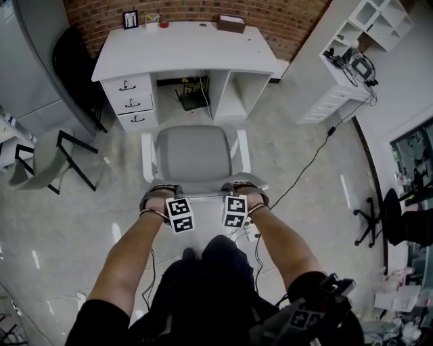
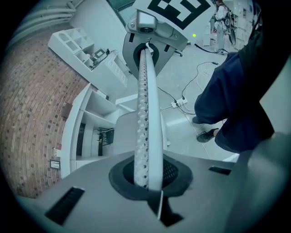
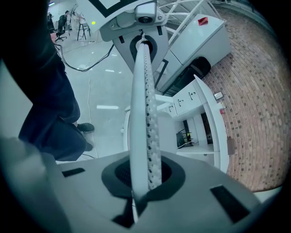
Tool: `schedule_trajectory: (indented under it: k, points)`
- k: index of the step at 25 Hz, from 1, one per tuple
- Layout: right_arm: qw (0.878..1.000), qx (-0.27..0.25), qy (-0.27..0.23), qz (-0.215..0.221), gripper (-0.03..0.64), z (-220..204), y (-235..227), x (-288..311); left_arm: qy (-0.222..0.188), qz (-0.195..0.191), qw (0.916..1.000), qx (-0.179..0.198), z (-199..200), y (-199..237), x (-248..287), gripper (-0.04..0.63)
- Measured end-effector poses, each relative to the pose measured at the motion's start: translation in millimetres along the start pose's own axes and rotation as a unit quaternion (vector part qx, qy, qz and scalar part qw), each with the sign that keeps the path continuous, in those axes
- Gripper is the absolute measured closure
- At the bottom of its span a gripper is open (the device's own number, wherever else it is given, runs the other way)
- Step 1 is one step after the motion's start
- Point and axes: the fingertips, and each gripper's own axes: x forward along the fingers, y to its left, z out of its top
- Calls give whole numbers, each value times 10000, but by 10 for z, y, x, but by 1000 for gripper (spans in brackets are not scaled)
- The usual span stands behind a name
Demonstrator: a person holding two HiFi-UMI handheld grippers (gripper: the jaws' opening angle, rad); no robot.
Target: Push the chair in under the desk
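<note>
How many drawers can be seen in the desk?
3, stacked at the left end of the desk in the head view: top drawer, middle drawer, bottom drawer. None seems hidden.

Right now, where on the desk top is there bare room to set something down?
The desk top is bare across its front and middle. Only the back edge is crowded: picture frame, small holder, brown box.

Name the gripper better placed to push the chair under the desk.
Neither alone: left gripper and right gripper are both shut on the top edge of the chair back, evenly about its centre, facing the desk. Push with both.
</note>
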Motion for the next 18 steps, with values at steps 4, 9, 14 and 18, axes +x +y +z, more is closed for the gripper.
schedule_trajectory:
  k: [4, 9, 14, 18]
  points:
    - [10000, 26, -4, -92, 606, 4, -106, 41, -29, 103, 9999, 125, -15, 136, 39, 586]
    - [10000, -30, -63, -14, 606, -100, -267, 106, 0, 61, 10000, 50, 69, 292, 113, 584]
    - [9999, -119, -71, -14, 606, -181, -444, 206, 2, 84, 10000, -36, 119, 446, 216, 584]
    - [9996, -274, -89, -42, 606, -300, -633, 285, 77, 80, 9998, -192, 207, 585, 281, 586]
